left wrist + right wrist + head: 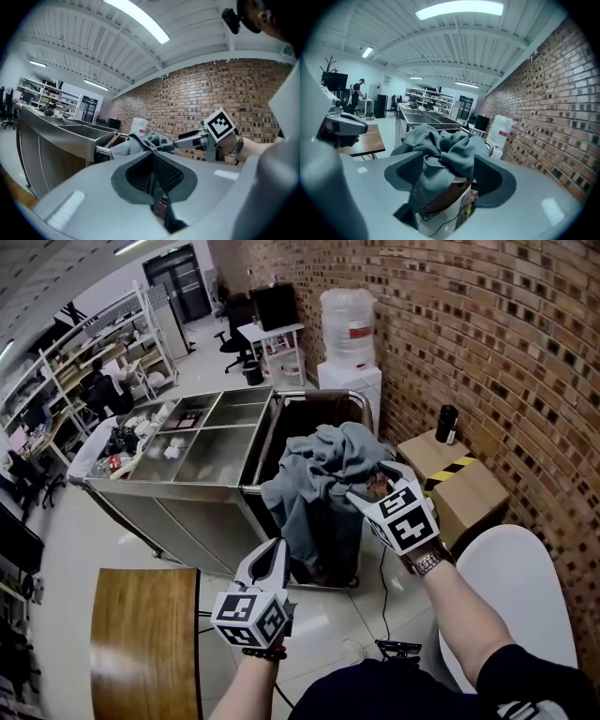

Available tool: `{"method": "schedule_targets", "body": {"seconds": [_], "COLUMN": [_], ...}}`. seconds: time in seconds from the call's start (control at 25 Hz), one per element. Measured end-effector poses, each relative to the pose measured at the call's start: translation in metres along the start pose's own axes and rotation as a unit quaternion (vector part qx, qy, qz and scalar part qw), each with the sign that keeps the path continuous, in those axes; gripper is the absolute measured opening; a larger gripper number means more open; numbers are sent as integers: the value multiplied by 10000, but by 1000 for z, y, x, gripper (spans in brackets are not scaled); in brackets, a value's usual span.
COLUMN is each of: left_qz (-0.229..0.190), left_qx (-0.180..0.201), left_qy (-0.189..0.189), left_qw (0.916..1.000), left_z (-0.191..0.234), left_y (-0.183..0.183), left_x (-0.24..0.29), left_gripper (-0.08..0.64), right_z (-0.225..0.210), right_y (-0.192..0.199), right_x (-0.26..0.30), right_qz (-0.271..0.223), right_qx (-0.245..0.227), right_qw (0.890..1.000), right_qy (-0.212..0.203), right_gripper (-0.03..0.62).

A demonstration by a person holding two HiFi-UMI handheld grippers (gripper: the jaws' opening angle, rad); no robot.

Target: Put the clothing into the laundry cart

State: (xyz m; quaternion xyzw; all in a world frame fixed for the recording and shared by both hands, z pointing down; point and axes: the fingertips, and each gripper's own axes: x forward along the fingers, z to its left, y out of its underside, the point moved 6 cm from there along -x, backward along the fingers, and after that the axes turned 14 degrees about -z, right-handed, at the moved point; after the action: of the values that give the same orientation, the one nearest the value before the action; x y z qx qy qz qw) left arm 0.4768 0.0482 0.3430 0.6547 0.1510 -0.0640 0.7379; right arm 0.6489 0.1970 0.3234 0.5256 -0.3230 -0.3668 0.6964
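Clothing (317, 470) pinched by right gripper (356, 494) over laundry cart (323, 394); left gripper (277, 544) pressed together; cardboard box (469, 495) beside.

Head view: above laundry cart (169, 517), near, steeply down. Left gripper view: low beside cart, facing across it. Right gripper view: close at cart, looking along it. All share cart.

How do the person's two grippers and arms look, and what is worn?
The left gripper and right gripper have white bodies with dark grey ribbed pads. Each carries a cube with black-and-white square markers. The right wrist wears a metal watch, the left a dark band. The visible sleeve is dark.
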Motion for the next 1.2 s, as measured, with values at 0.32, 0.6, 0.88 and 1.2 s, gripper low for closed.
{"method": "schedule_targets", "body": {"seconds": [0.32,0.6,0.88,1.2], "left_qz": [-26,-66,-114,-241], "left_qx": [-10,16,39,140], "left_qy": [92,211,357,580], "left_qw": [10000,9998,9993,9979], "left_z": [-24,-46,-75,-108], "left_y": [-22,-44,-60,-83], "left_x": [-41,-76,-101,-115], "left_gripper": [2,2,2,2], "right_z": [46,92,124,154], "right_y": [-28,-58,-75,-86], "right_x": [-47,-91,-139,-183], "right_qz": [-248,-687,-1139,-1761], "right_qx": [-185,-412,-558,-508], "right_qw": [9995,9968,9919,9828], "right_qy": [-63,-68,93,239], "right_gripper": [315,215,112,39]}}
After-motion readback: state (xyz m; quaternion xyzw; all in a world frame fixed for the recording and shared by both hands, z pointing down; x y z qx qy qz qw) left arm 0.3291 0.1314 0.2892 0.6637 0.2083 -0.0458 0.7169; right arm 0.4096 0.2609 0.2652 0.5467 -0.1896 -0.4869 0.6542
